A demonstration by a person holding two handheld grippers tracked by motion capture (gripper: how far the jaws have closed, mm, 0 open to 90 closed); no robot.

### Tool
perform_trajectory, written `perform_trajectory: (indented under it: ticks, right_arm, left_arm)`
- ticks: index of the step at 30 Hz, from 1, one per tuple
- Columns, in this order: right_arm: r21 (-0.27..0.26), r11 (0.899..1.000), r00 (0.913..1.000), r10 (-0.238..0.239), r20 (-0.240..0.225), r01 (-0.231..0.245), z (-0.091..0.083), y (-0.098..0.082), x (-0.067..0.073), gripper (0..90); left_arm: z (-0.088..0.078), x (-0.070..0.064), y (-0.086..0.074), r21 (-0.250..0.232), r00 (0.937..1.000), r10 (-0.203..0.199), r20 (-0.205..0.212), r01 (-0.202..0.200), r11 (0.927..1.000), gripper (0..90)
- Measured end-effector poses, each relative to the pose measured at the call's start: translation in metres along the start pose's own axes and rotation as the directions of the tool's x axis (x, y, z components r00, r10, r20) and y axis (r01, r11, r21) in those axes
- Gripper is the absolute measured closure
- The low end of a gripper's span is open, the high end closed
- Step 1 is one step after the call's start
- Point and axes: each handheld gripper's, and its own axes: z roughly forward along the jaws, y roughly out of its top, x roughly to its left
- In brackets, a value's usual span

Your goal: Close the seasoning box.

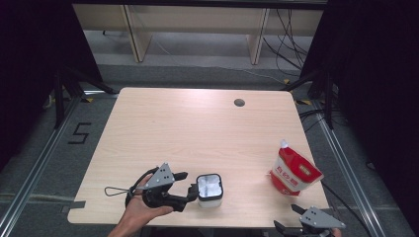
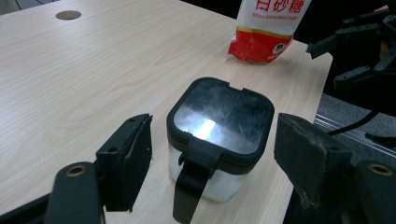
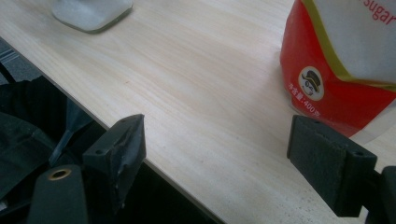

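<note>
A small white container with a black-rimmed clear lid and a front latch stands near the table's front edge. My left gripper is open, one jaw on each side of the container with a gap at both sides; a hand holds it. A red and white sugar bag stands at the right side of the table. My right gripper is open at the front right corner, its jaws empty, with the sugar bag ahead to the right.
The light wooden table has a round cable hole at the back right. The table's front edge runs under my right gripper's jaws. Black curtains and metal floor rails flank the table. A wire loop lies left of the hand.
</note>
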Motion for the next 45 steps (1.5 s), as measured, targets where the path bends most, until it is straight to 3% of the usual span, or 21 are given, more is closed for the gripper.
perform_trajectory:
  ticks: [2, 4, 8, 9, 12, 14, 16, 19, 22, 25, 28, 29, 31, 33, 37, 39, 40, 41, 42, 43, 45]
  right_arm:
    - [0.002, 1.0, 1.0, 0.0, 0.003, 0.0, 0.0, 0.0, 0.0, 20.4]
    - [0.002, 1.0, 1.0, 0.001, 0.003, -0.001, 0.0, 0.0, 0.0, 20.4]
    - [-0.002, 1.0, 0.9999, 0.002, -0.011, -0.002, 0.001, 0.0, 0.001, 20.4]
    - [-0.001, 1.0, 0.9999, 0.002, -0.011, -0.002, 0.001, 0.0, 0.001, 20.4]
    - [0.005, 1.0, 0.9998, 0.009, -0.017, -0.008, 0.001, 0.0, 0.001, 20.4]
    - [-0.001, 1.0, 0.9999, 0.0, -0.012, 0.0, 0.001, 0.0, 0.001, 20.4]
    - [0.0, 1.0, 1.0, -0.006, -0.005, 0.006, 0.002, 0.0, 0.001, 20.3]
    - [0.017, 1.0, 0.9997, 0.018, -0.016, -0.018, 0.0, 0.0, 0.002, 20.4]
    - [0.008, 1.0, 1.0, 0.003, -0.004, -0.003, 0.0, 0.0, 0.001, 20.4]
    - [0.001, 1.0, 0.9999, -0.001, -0.011, 0.001, 0.001, 0.0, 0.001, 20.3]
    - [0.008, 1.0, 0.9998, 0.009, -0.017, -0.009, 0.001, 0.0, 0.001, 20.4]
    - [0.008, 1.0, 0.9998, 0.007, -0.017, -0.007, 0.001, 0.0, 0.001, 20.4]
    - [0.011, 1.0, 0.9999, 0.001, -0.012, -0.001, 0.001, 0.0, 0.001, 20.4]
    - [0.008, 1.0, 1.0, -0.001, -0.01, 0.001, 0.001, 0.0, 0.001, 20.3]
    - [0.012, 1.0, 0.9999, 0.003, -0.014, -0.003, 0.001, 0.0, 0.001, 20.2]
    - [0.018, 1.0, 1.0, 0.0, -0.006, 0.0, 0.001, 0.0, 0.001, 20.0]
    - [0.026, 1.0, 0.9998, 0.014, -0.014, -0.013, 0.001, -0.001, 0.002, 19.9]
    - [0.032, 0.999, 0.9996, 0.022, -0.015, -0.022, 0.001, -0.001, 0.002, 19.8]
    - [0.025, 1.0, 0.9999, 0.007, -0.008, -0.007, 0.001, -0.001, 0.001, 19.8]
    - [0.034, 0.999, 0.9997, 0.019, -0.016, -0.019, 0.001, -0.001, 0.002, 19.8]
    - [0.033, 0.999, 0.9997, 0.018, -0.015, -0.017, 0.001, -0.001, 0.002, 19.8]
  left_arm:
    - [-0.002, 0.004, -0.003, 0.012, 0.9992, 0.04, 0.006, -0.04, 0.9991, 25.4]
    - [-0.003, 0.005, -0.007, 0.02, 0.9999, 0.01, -0.012, -0.01, 0.9997, 24.3]
    - [-0.007, 0.007, -0.014, 0.021, 0.9995, -0.003, -0.031, 0.003, 0.9998, 20.3]
    - [-0.009, 0.008, -0.016, 0.027, 0.9996, 0.018, -0.023, -0.018, 0.9995, 20.3]
    - [-0.011, 0.007, -0.022, 0.014, 0.9997, 0.005, -0.026, -0.005, 0.9999, 19.3]
    - [-0.013, 0.005, -0.028, 0.021, 0.9989, -0.028, -0.038, 0.029, 0.9994, 18.7]
    - [-0.015, 0.007, -0.034, 0.028, 0.9993, -0.009, -0.036, 0.01, 0.9996, 18.6]
    - [-0.018, 0.005, -0.042, 0.031, 0.9974, -0.055, -0.047, 0.056, 0.9979, 18.5]
    - [-0.021, 0.007, -0.046, 0.041, 0.998, -0.033, -0.053, 0.035, 0.9985, 18.3]
    - [-0.024, 0.004, -0.053, 0.049, 0.9953, -0.068, -0.069, 0.072, 0.9962, 18.3]
    - [-0.026, 0.003, -0.058, 0.059, 0.9961, -0.036, -0.08, 0.041, 0.9974, 18.3]
    - [-0.025, 0.001, -0.06, 0.054, 0.9948, -0.06, -0.082, 0.064, 0.9965, 18.3]
    - [-0.026, 0.0, -0.064, 0.07, 0.9955, -0.044, -0.083, 0.05, 0.9963, 18.3]
    - [-0.025, -0.003, -0.069, 0.074, 0.9942, -0.07, -0.081, 0.076, 0.9943, 18.2]
    - [-0.025, -0.008, -0.075, 0.1, 0.9944, -0.045, -0.095, 0.055, 0.9935, 18.2]
    - [-0.026, -0.012, -0.076, 0.096, 0.9935, -0.051, -0.101, 0.061, 0.9935, 18.2]
    - [-0.026, -0.012, -0.076, 0.084, 0.9935, -0.04, -0.107, 0.049, 0.9953, 18.2]
    - [-0.027, -0.01, -0.075, 0.102, 0.9935, -0.002, -0.114, 0.013, 0.9947, 18.2]
    - [-0.025, -0.012, -0.076, 0.075, 0.9938, -0.033, -0.106, 0.041, 0.9963, 18.2]
    - [-0.025, -0.013, -0.076, 0.101, 0.9933, -0.041, -0.108, 0.052, 0.9935, 18.2]
    - [-0.025, -0.012, -0.076, 0.1, 0.9942, -0.026, -0.104, 0.036, 0.9943, 18.2]
